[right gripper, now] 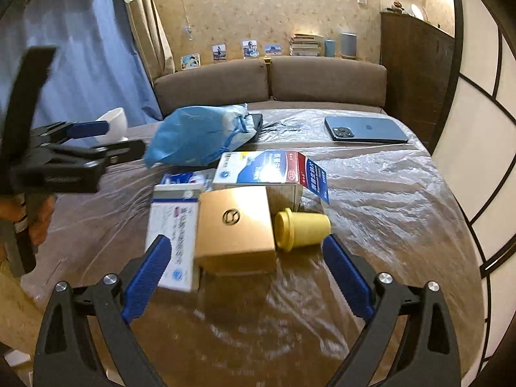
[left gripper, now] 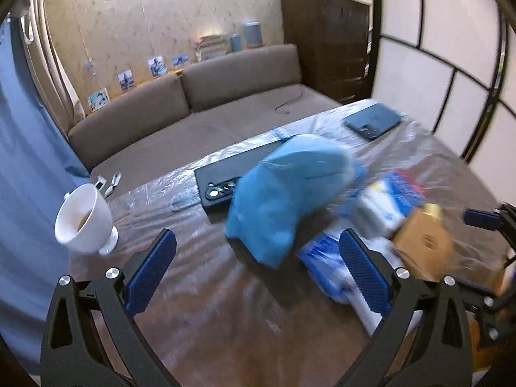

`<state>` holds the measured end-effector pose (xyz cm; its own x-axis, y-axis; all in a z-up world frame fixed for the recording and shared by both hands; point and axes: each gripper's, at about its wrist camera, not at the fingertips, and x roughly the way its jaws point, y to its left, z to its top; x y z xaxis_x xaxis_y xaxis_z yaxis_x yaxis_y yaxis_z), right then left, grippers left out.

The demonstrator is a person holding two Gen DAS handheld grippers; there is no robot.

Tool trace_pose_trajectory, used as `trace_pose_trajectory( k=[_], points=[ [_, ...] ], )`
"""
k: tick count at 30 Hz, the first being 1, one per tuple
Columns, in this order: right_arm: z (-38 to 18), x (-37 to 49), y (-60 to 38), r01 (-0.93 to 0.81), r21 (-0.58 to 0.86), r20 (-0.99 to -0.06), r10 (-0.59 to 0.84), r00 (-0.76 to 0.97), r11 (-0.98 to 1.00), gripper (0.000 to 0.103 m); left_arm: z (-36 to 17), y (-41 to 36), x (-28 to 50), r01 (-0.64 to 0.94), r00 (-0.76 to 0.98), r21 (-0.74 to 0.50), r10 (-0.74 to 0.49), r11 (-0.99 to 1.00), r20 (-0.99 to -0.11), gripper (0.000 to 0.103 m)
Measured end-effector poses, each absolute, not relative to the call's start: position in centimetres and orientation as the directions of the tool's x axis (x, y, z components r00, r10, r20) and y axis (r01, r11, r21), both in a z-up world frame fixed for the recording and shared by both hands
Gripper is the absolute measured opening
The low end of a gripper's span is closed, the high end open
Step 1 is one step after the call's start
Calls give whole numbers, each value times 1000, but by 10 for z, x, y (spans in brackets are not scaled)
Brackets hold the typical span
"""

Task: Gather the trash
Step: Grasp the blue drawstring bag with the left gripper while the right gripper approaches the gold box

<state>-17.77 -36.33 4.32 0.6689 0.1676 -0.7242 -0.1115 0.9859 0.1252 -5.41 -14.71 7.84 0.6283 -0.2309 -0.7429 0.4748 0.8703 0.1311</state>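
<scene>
A blue bag [left gripper: 283, 193] lies on the plastic-covered table [left gripper: 200, 290], seen also in the right wrist view [right gripper: 196, 135]. Beside it are a gold box [right gripper: 235, 229], a yellow bottle [right gripper: 301, 228], a white medicine box [right gripper: 174, 238] and a white-and-blue carton [right gripper: 267, 171]. My left gripper [left gripper: 258, 251] is open and empty, just short of the blue bag; it also shows at the left of the right wrist view [right gripper: 87, 142]. My right gripper [right gripper: 245, 254] is open and empty, its jaws on either side of the gold box and bottle without touching them.
A white cup [left gripper: 85, 219] stands at the table's left edge. A black phone [left gripper: 232, 174] lies behind the bag and a blue phone [right gripper: 364, 130] at the far right. A brown sofa [left gripper: 180, 109] stands beyond the table.
</scene>
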Motion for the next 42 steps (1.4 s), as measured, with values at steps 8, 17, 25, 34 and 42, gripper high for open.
trace_pose_trajectory(
  k=[8, 17, 25, 34, 42],
  points=[
    [36, -168, -359, -193, 128, -729, 225, 647, 973, 74, 61, -165, -6, 610, 552, 137, -296, 780, -780, 101],
    [31, -163, -352, -231, 201, -741, 302, 600, 952, 73, 41, -187, 8, 704, 448, 106, -323, 702, -834, 96],
    [27, -163, -353, -225, 247, -732, 333, 594, 943, 65, 31, -186, 7, 719, 414, 70, -345, 691, -842, 54],
    [35, -169, -367, -181, 314, -696, 356, 623, 932, 65, 39, -163, -2, 662, 431, -8, -389, 750, -814, 40],
    [39, -175, -374, -152, 319, -691, 339, 639, 935, 65, 53, -137, -22, 595, 475, -83, -433, 800, -766, 39]
  ],
)
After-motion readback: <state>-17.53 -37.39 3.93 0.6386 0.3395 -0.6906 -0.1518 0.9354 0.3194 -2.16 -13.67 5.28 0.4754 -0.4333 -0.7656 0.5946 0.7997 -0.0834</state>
